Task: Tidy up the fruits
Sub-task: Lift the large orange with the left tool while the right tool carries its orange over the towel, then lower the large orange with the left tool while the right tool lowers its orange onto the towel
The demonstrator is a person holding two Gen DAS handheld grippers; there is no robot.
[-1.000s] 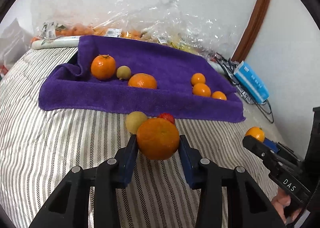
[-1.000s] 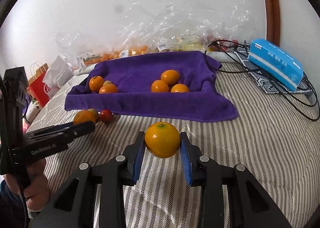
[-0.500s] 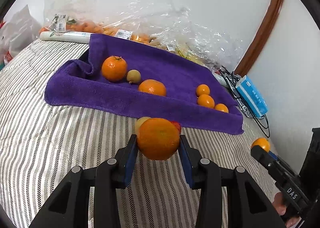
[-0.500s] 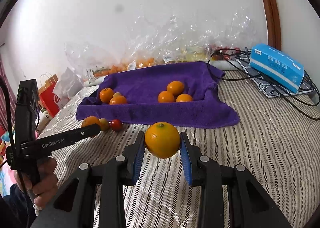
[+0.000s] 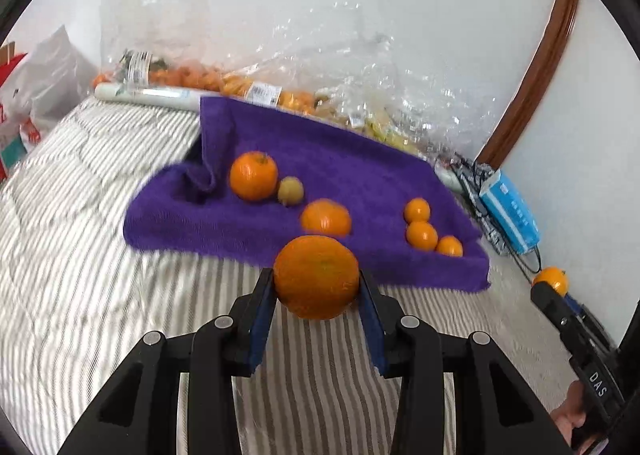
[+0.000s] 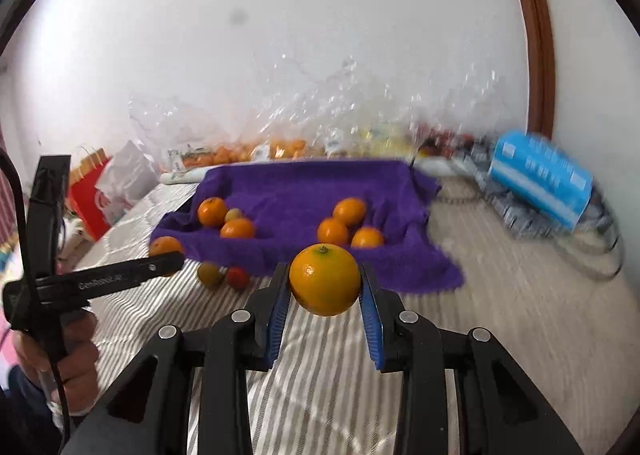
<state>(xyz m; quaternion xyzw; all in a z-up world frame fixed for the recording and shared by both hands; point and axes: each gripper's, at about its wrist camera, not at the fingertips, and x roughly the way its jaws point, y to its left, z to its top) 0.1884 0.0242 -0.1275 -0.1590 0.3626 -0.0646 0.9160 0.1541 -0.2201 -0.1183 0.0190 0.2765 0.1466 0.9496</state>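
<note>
My left gripper (image 5: 317, 287) is shut on a large orange mandarin (image 5: 316, 282), held above the striped bed in front of the purple towel (image 5: 344, 175). My right gripper (image 6: 324, 287) is shut on a smaller yellow-orange citrus (image 6: 324, 279), also raised before the towel (image 6: 304, 191). On the towel, two mandarins (image 5: 253, 175) and a small greenish fruit (image 5: 290, 191) lie at the left, and three small oranges (image 5: 421, 235) at the right. A greenish fruit (image 6: 210, 274) and a red tomato (image 6: 237, 277) lie on the bed by the towel's front edge.
Clear plastic bags of fruit (image 5: 280, 95) lie along the wall behind the towel. A blue box (image 5: 510, 211) and cables (image 6: 596, 239) lie at the right. A red paper bag (image 6: 90, 195) stands at the left. The bed cover (image 5: 80, 255) is striped.
Both grippers have risen and moved toward the towel with their fruit. The loose greenish fruit and tomato are now hidden behind the mandarin in the left wrist view.
</note>
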